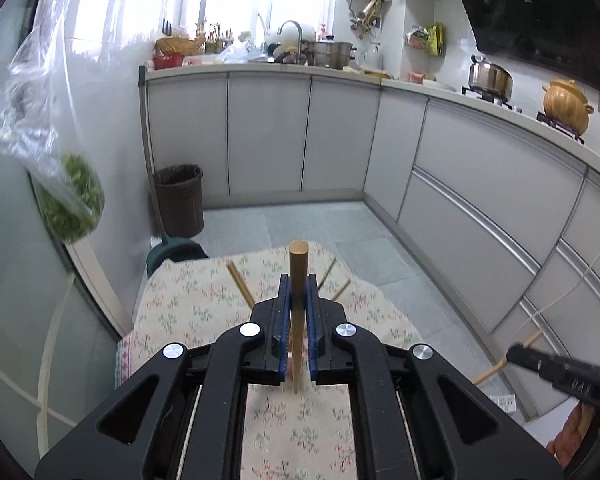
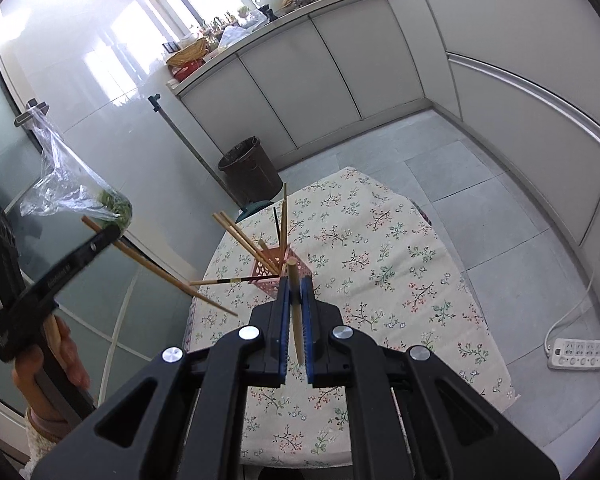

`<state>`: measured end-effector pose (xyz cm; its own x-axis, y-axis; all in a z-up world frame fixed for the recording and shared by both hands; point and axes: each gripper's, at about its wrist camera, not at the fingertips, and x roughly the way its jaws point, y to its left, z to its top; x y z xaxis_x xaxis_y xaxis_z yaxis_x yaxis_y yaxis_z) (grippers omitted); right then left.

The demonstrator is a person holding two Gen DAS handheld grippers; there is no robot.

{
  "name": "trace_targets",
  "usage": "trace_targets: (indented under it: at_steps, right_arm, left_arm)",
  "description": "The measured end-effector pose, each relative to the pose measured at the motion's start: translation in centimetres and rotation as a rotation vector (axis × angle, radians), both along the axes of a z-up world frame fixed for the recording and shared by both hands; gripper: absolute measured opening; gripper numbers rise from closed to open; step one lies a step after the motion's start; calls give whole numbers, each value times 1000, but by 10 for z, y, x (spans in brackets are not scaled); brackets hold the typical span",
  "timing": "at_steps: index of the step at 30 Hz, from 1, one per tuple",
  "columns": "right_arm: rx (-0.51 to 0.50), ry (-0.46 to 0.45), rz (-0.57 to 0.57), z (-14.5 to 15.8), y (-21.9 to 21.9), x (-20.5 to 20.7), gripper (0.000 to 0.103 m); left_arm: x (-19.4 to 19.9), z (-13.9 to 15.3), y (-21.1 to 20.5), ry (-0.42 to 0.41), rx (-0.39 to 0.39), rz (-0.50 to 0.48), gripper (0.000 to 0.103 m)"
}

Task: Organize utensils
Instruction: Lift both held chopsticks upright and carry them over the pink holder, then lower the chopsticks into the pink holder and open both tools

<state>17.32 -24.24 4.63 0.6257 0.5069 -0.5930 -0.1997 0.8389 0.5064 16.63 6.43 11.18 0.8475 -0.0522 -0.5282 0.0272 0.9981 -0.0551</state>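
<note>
The left gripper [image 1: 298, 280] pinches one wooden chopstick [image 1: 298, 268] at frame centre, and the right gripper [image 2: 295, 286] pinches another chopstick [image 2: 294, 280] the same way. In the right wrist view the pink slotted holder [image 2: 274, 266] stands just above the claw on the floral tablecloth [image 2: 380, 260], already bristling with chopsticks. Best approach, I judge: tilt each stick tip-down over the holder's open mouth, clear of the leaning ones, then release.

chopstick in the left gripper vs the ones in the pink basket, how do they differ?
The left gripper is clamped on a held chopstick, up in the air; the basket chopsticks stand loose, fanned out in the pink basket. The held one is alone; the basket ones are several, one dark. Most share a light wood colour.
</note>
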Motion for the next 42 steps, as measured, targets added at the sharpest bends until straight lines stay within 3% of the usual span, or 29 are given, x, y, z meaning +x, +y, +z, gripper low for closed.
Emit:
trace_targets:
  at_steps: [7,15,24,27,28,33,36,42]
  right_arm:
    - [-13,10,-13,-10,-5,18,6]
    - [-21,31,-13,-21,-5,40,6]
    - [-22,54,-6,-33,-2,52,6]
    - [-18,52,-4,-31,-1,52,6]
    - [-16,49,-2,-28,0,52,6]
    - [-5,18,9,-10,5,47,6]
    - [7,-15,21,9,12,43,6]
    - [25,-85,28,50,28,43,6]
  left_arm:
    - [52,-1,9,-1,-28,58,7]
    - [98,-32,21,44,-34,123,7]
    - [119,-71,32,108,-47,163,8]
    - [111,-74,33,119,-63,172,14]
    - [103,-70,34,96,-62,180,21]
    - [65,-40,35,11,-86,193,29]
    - [39,-27,38,-29,-114,206,44]
    - [-6,-35,49,-22,-118,278,45]
